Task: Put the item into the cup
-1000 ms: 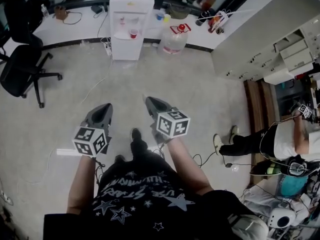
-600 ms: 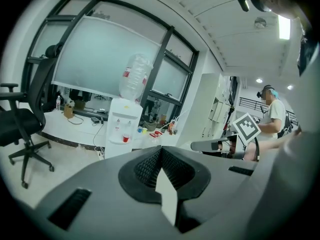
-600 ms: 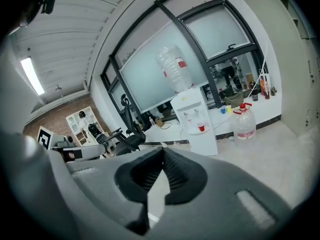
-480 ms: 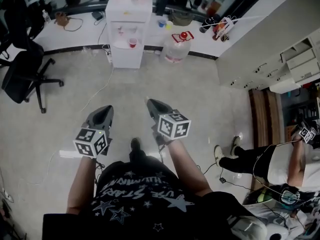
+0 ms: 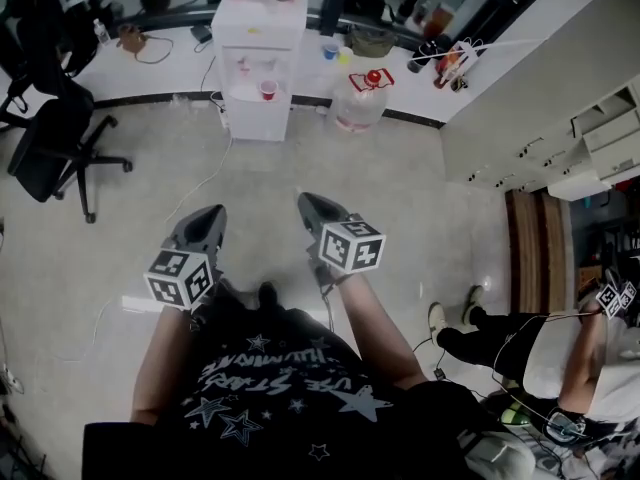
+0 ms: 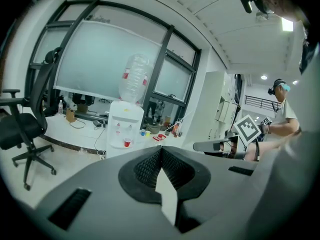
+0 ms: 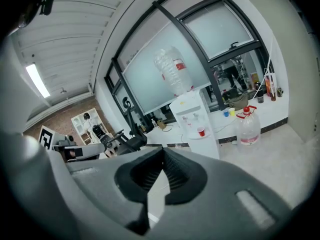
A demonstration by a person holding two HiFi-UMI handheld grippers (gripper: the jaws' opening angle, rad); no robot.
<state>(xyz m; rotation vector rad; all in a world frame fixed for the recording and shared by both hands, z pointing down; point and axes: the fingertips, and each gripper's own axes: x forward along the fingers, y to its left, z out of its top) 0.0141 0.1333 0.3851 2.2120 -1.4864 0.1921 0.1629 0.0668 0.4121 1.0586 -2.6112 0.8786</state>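
Over floor (image 5: 400,183) at 6 o'clock: left gripper (image 5: 210,214) and right gripper (image 5: 306,201), jaws pressed together on both, empty. Red cup (image 5: 267,89) at 12 o'clock on water dispenser (image 5: 250,43), well apart.

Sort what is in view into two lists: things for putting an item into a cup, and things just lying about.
For the job: left gripper, shut and empty; right gripper, the same; red cup on the water dispenser, perhaps the target. No item shows.

Lying about: water jug on the floor; office chair; blue cup and yellow cup on the counter.
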